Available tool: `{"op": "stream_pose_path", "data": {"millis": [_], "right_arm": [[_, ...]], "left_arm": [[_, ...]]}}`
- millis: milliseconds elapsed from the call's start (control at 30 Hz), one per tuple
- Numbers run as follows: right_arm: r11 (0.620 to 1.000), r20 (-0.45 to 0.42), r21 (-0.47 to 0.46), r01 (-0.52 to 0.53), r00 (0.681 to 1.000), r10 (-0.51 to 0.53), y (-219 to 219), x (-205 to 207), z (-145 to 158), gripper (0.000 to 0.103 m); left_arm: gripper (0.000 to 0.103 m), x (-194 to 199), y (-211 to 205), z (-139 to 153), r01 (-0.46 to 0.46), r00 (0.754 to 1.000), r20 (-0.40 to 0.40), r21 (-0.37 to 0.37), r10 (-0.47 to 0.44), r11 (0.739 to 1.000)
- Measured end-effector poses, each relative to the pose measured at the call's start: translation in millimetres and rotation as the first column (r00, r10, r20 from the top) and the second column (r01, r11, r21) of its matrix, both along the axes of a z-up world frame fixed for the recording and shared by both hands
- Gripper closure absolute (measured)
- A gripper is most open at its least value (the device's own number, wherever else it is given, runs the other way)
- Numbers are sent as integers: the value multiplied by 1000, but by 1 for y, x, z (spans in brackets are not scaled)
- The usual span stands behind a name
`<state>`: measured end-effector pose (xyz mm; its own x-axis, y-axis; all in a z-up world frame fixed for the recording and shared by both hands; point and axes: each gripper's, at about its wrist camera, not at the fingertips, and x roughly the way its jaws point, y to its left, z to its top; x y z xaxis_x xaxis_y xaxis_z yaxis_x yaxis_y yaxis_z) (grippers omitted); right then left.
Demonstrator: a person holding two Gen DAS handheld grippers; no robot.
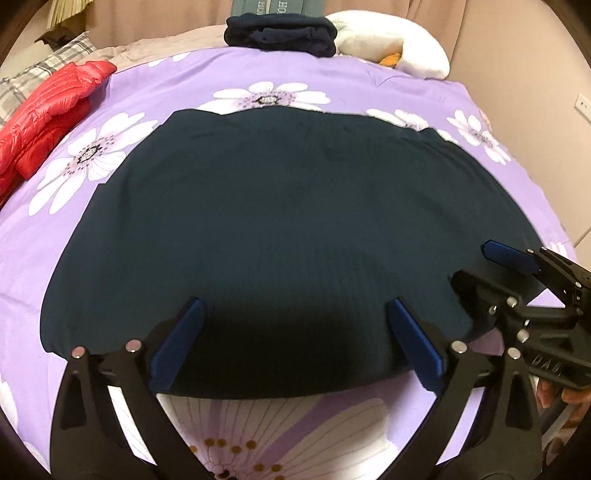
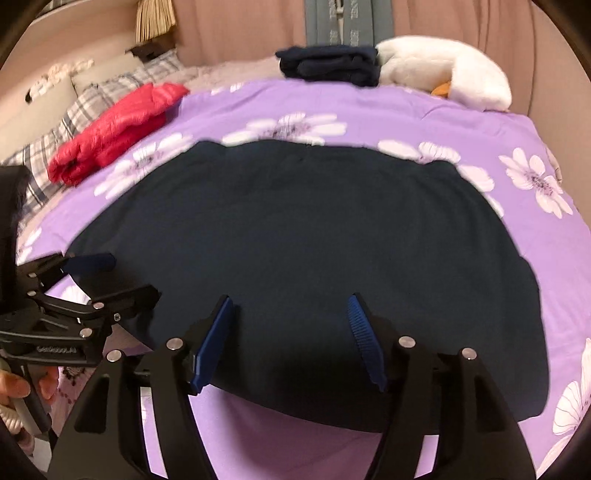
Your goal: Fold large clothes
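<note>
Here, the large dark navy knitted garment lies spread flat in the middle of the purple quilt printed with white flowers, its near hem at the quilt's near edge. It reads as soft and limp, light enough to lift by the edge yet sure to sag and drag in the middle, so it wants two holds well apart. The best places look like the two near corners of the hem, or that hem's left and right ends, pinched through all layers.

The left gripper hovers over the near hem with its blue-padded fingers spread wide, nothing clamped between them. The right gripper stands over the same hem further right, jaws parted and likewise holding nothing. Whether any pad brushes the cloth I cannot tell through the blur.

By count: one spread garment, two grippers. Beyond the garment, at the quilt's far edge, sits one folded dark navy bundle, with one white plush toy just to its right. Left of the garment, at the quilt's left edge, lies one red quilted puffer jacket, against one grey checked pillow.
</note>
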<state>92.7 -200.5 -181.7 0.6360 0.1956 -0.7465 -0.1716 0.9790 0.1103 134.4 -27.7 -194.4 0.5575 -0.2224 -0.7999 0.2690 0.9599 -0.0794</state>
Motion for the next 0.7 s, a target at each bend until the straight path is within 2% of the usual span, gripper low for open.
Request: {"op": "stream_pose_path", "data": {"millis": [233,700], "right_arm": [[999,3,-44,0,1000,0,2,-6,-13,34],[995,12,-31,99,995,-99,-35,-16,-10,34]], "left_arm": [[2,1,-2,-7,12,1000,-1,27,-12,1000],[2,-4,1,-9,15,1000,-2,42,-15,999]]}}
